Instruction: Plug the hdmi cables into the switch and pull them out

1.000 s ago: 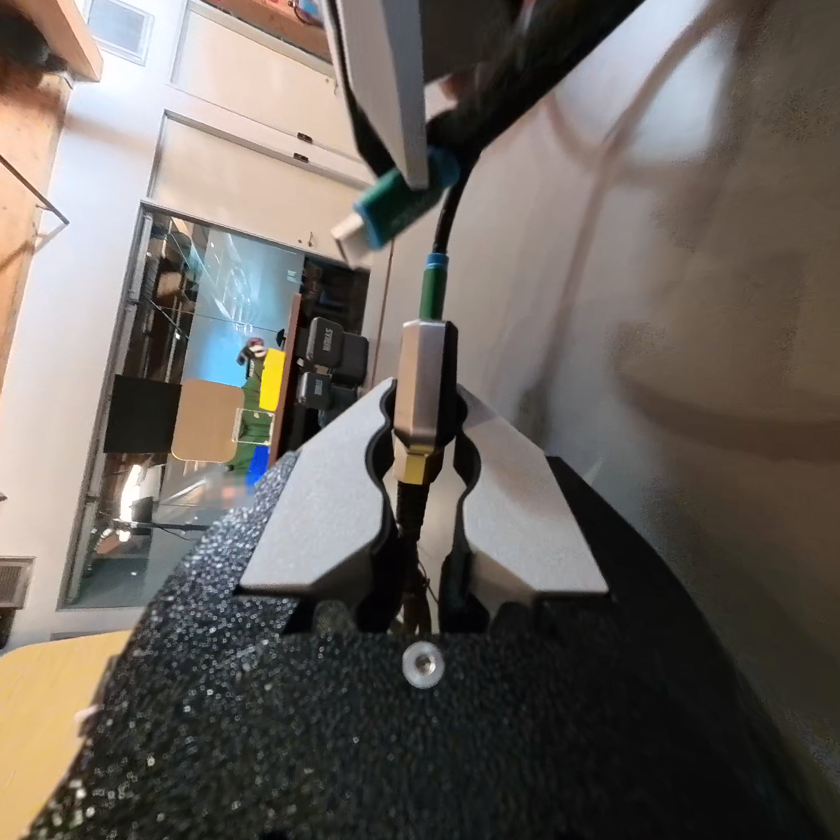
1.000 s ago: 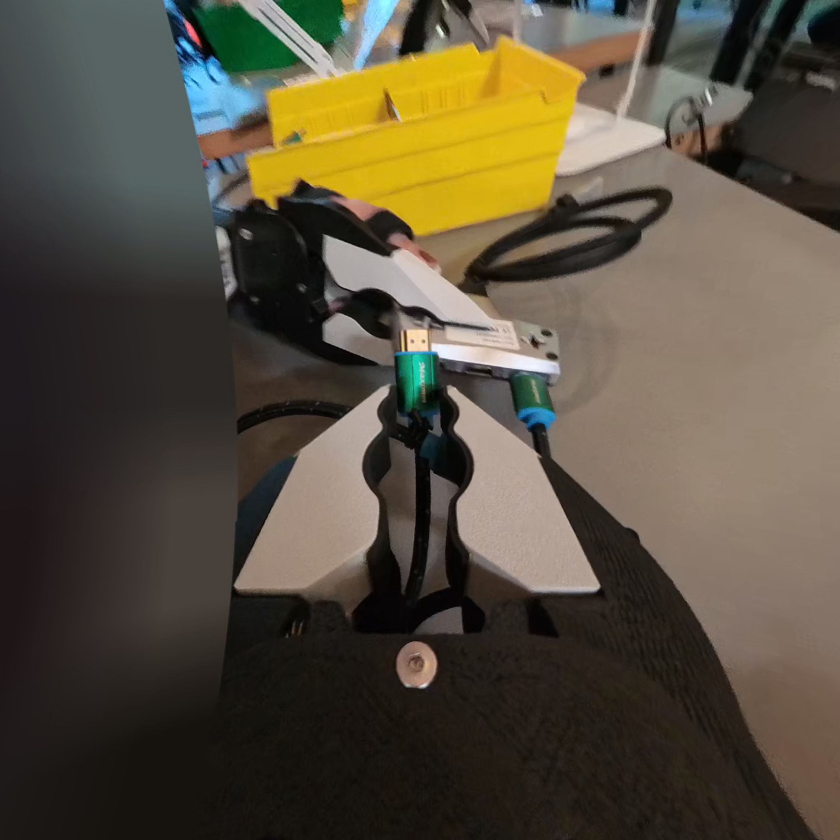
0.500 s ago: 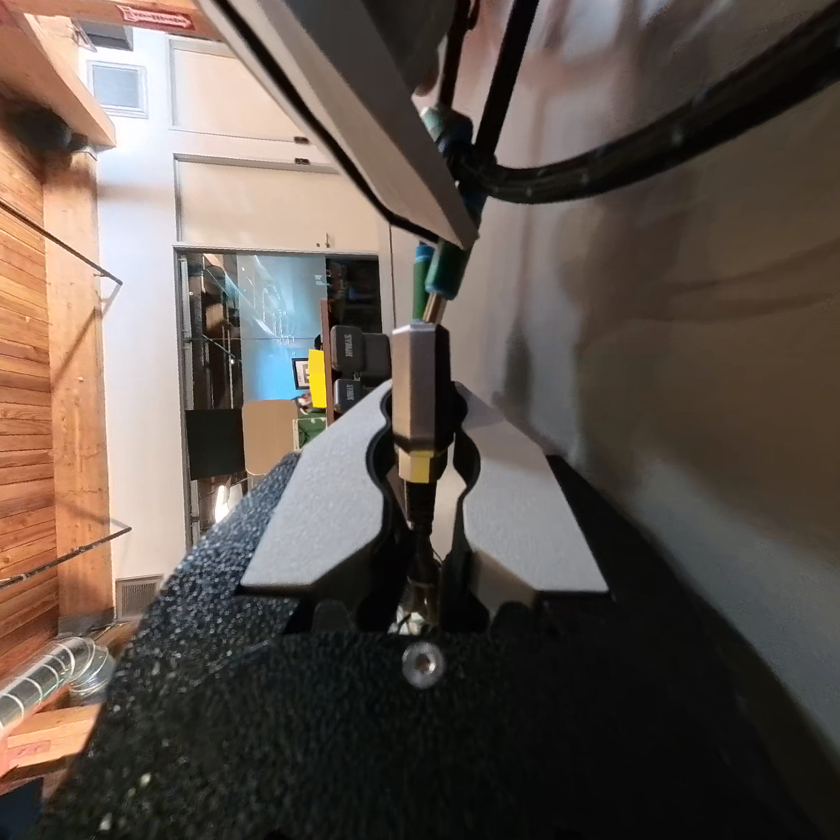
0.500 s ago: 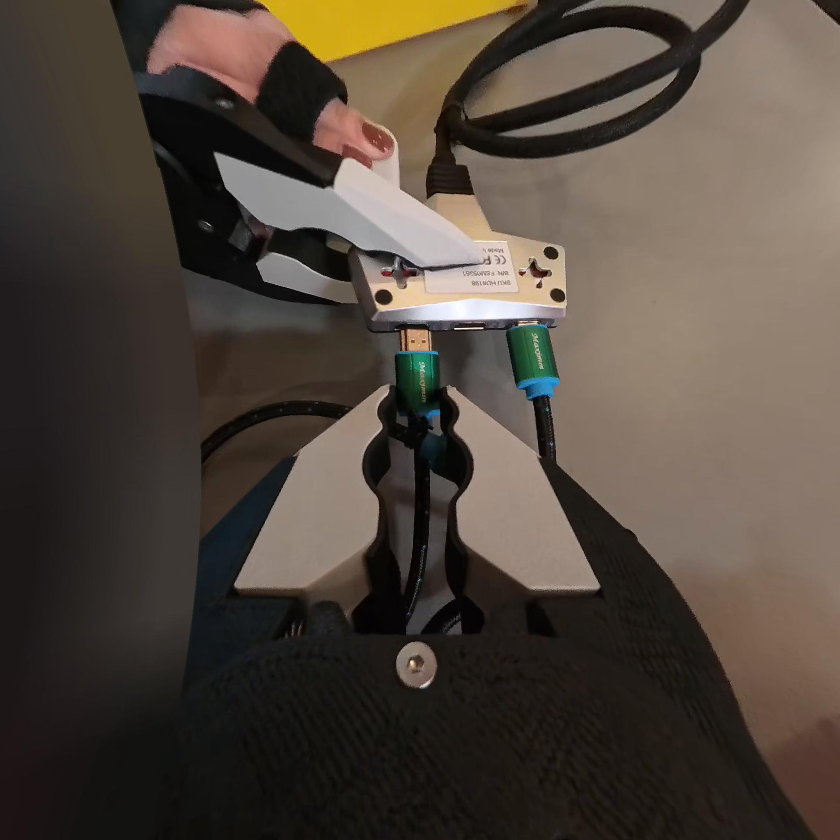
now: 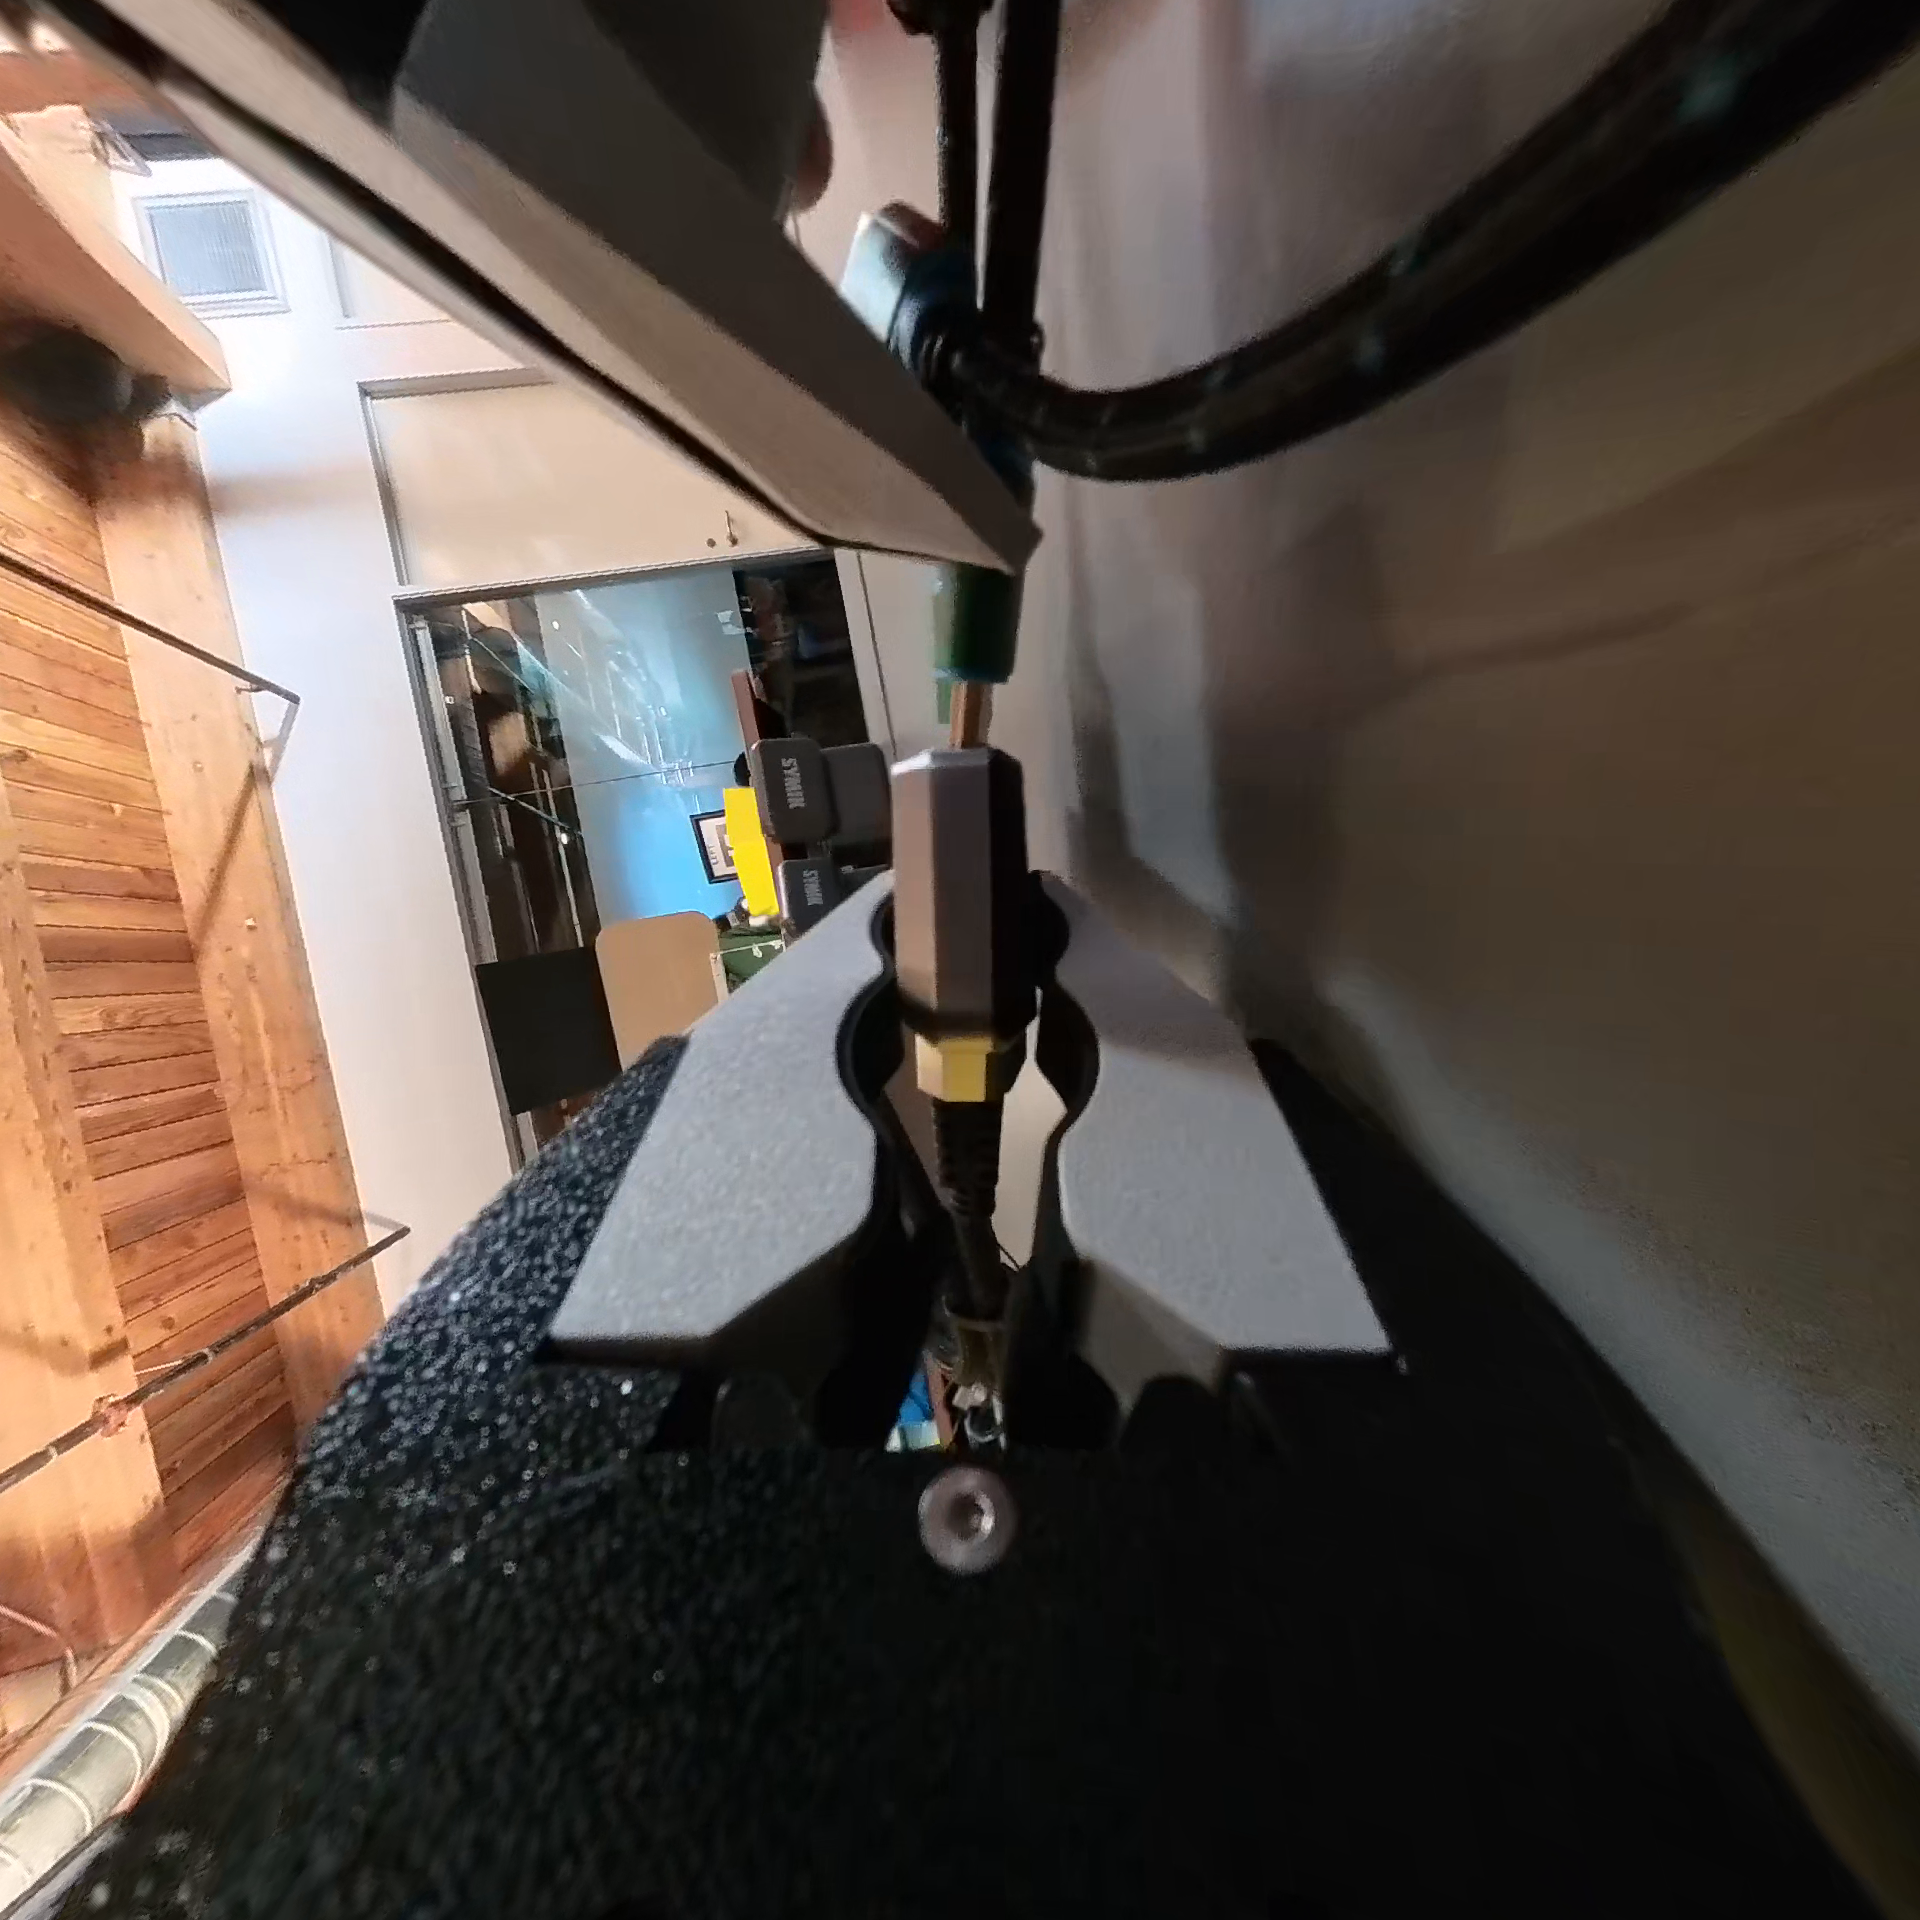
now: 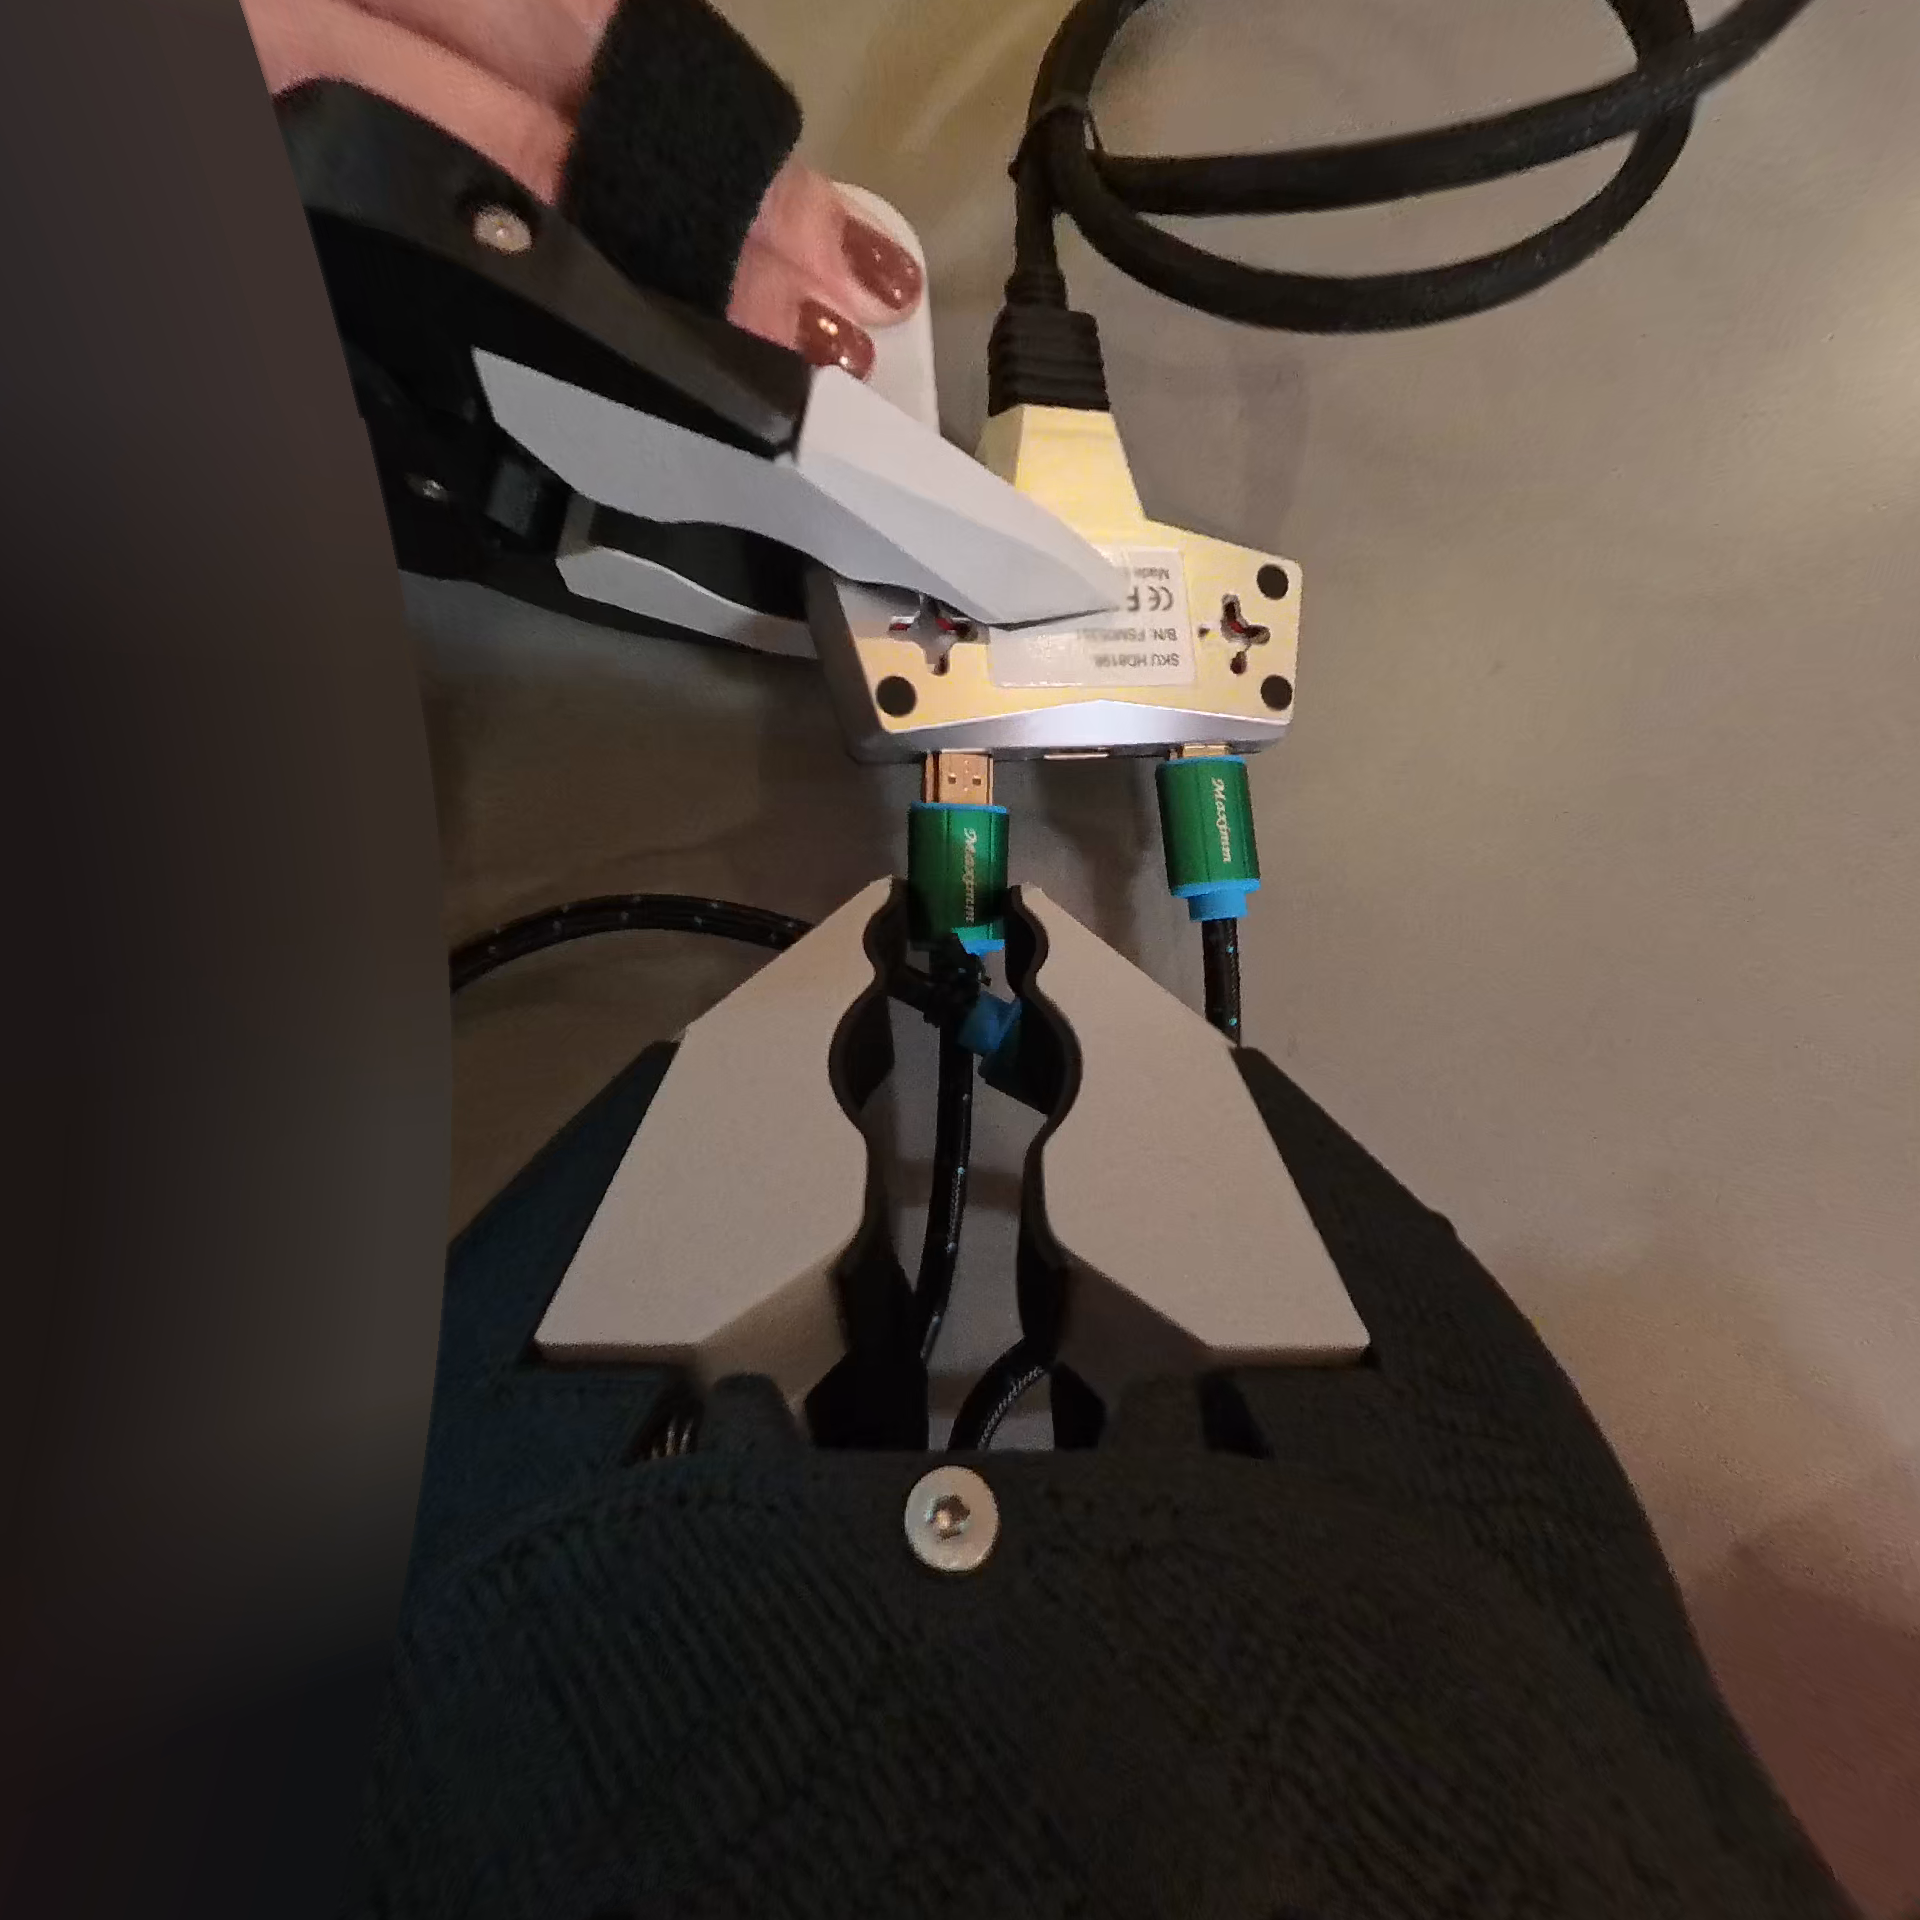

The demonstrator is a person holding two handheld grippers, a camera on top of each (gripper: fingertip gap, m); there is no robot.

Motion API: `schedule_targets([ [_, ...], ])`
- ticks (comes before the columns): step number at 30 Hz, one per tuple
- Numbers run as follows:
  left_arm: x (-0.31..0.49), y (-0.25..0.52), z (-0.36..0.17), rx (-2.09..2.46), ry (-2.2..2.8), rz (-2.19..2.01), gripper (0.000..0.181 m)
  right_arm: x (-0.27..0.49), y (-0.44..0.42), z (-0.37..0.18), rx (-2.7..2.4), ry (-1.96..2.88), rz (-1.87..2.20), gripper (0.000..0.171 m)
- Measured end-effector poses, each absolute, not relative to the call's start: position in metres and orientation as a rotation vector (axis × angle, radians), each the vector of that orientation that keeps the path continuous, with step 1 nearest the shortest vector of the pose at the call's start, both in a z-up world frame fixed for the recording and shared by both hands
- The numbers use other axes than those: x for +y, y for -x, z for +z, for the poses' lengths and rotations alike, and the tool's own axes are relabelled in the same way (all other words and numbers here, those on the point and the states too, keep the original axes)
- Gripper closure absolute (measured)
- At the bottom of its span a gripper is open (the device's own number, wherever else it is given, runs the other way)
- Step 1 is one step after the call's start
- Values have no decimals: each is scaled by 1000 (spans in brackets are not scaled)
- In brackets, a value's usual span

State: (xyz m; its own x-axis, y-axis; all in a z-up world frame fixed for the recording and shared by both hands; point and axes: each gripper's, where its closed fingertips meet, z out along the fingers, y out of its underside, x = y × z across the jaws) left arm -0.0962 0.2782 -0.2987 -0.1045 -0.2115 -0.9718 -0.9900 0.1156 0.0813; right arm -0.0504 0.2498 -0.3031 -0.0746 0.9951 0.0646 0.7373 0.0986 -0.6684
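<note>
In the left wrist view the switch [image 5: 951, 883] shows only edge-on, a thin grey slab clamped between the left gripper [image 5: 961, 914] fingers, with its ports out of sight. A large grey shape crossing the top of that view is blurred and cut off.

The right wrist view shows what the left cannot. The switch [image 6: 1070, 665] lies on the grey table [image 6: 1558, 831], pinched at its left corner by the left gripper [image 6: 935, 623], with a hand [image 6: 727, 187] partly cut off at the top edge. The right gripper [image 6: 956, 914] is clenched on a green plug [image 6: 956, 862], whose gold tip meets the left port, though how deep it sits cannot be told. A second green plug [image 6: 1205, 831] sits in the right port. A thick black cable [image 6: 1351, 239] leaves the switch's far end and loops off-frame.

Compared with half a second ago, the right gripper has moved nearer the switch, and the gold tip now reaches the port.
</note>
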Motion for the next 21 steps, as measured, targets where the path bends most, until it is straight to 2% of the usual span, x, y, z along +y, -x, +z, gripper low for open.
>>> schedule_targets([
  [21,274,93,-311,1542,1250,940,162,246,48,-309,-1973,1591,613,155],
])
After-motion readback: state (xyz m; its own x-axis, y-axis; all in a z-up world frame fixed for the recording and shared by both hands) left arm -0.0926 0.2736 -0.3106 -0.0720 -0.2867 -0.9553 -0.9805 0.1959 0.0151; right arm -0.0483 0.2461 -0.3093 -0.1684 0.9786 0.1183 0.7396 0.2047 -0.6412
